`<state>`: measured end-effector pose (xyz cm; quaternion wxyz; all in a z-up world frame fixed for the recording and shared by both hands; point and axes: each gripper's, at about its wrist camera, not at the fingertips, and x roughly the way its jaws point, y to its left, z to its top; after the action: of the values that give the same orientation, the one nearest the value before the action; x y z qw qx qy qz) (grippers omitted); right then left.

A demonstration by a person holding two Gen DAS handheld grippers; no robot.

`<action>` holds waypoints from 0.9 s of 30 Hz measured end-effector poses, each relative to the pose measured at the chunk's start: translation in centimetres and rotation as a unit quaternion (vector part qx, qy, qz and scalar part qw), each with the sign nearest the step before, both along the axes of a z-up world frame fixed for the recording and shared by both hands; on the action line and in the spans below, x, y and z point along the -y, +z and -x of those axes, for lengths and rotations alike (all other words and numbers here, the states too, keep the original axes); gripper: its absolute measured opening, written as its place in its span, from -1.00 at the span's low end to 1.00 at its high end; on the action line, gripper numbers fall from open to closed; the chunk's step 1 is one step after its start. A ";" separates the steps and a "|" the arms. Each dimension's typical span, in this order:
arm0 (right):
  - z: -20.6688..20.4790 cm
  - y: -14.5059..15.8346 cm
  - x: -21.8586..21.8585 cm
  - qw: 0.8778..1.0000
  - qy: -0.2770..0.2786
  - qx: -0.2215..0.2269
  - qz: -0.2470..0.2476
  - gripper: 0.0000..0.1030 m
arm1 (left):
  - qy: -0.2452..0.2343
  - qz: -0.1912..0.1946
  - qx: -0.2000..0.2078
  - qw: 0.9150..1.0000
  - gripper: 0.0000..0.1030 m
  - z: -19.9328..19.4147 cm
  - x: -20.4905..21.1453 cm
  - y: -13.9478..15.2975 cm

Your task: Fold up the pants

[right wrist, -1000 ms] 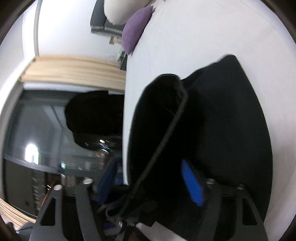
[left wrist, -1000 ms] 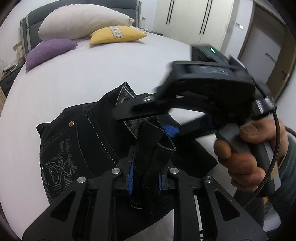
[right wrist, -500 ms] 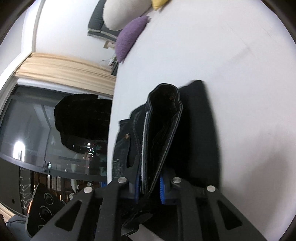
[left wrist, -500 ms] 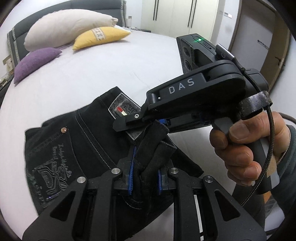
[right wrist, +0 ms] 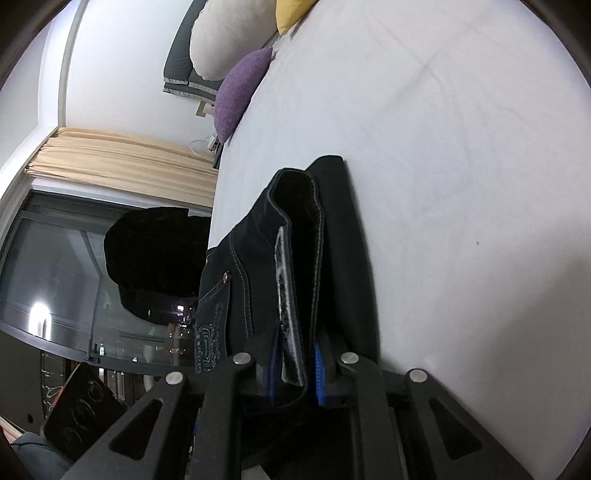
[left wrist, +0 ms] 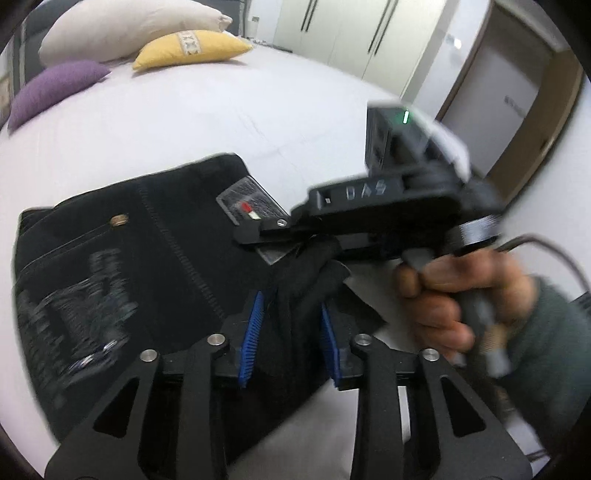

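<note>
Black jeans (left wrist: pixel 155 258) lie folded on a white bed (left wrist: pixel 221 122), back pocket embroidery and waistband label facing up. My left gripper (left wrist: pixel 291 332) is opening; a bunched fold of the jeans still stands between its blue pads (left wrist: pixel 251 332), and a gap shows on the left side. My right gripper (left wrist: pixel 251 232), held by a hand (left wrist: pixel 439 295), comes in from the right at the label. In the right wrist view the right gripper (right wrist: pixel 295 365) is shut on the doubled waistband edge of the jeans (right wrist: pixel 258 277), which rises over the bed sheet (right wrist: pixel 461 184).
Purple (left wrist: pixel 55 88), yellow (left wrist: pixel 192 48) and white (left wrist: pixel 122 26) pillows lie at the head of the bed. White wardrobe doors (left wrist: pixel 351 29) and a room door (left wrist: pixel 509 110) stand beyond. A dark window (right wrist: pixel 55 277) under beige curtains (right wrist: pixel 122 158) is off the bed's side.
The left pads have spread apart off the fold they were pinching. The right jaws, open a second ago, closed on the waistband edge, and the right gripper shifted rightward.
</note>
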<state>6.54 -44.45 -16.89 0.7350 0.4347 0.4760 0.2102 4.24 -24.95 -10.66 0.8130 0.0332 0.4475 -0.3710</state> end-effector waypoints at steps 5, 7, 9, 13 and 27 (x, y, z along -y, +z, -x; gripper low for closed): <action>0.9 2.0 0.4 0.998 -0.033 -0.020 0.046 -0.36 | 0.084 0.036 0.045 0.995 0.64 -0.5 -7.2 3.4; 1.8 4.1 0.5 0.994 -0.049 -0.012 0.097 -0.30 | 0.116 0.036 0.051 0.991 0.64 -2.0 -9.7 3.4; 2.5 6.4 -0.5 0.996 -0.037 0.030 0.077 -0.30 | 0.141 0.029 0.052 0.988 0.64 -3.3 -11.2 2.8; 2.6 8.0 -4.3 0.995 0.032 0.071 0.057 -0.31 | 0.158 0.037 0.030 0.986 0.64 -6.1 -12.1 0.9; 3.1 1.8 -3.2 0.998 0.020 -0.012 0.055 -1.00 | 0.172 -0.023 -0.033 0.984 0.18 -16.5 -13.4 -6.5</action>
<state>3.42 -41.28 -15.06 0.7478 0.3866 0.5039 0.1934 20.77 -11.58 -17.13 0.8482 -0.0374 0.4821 -0.2163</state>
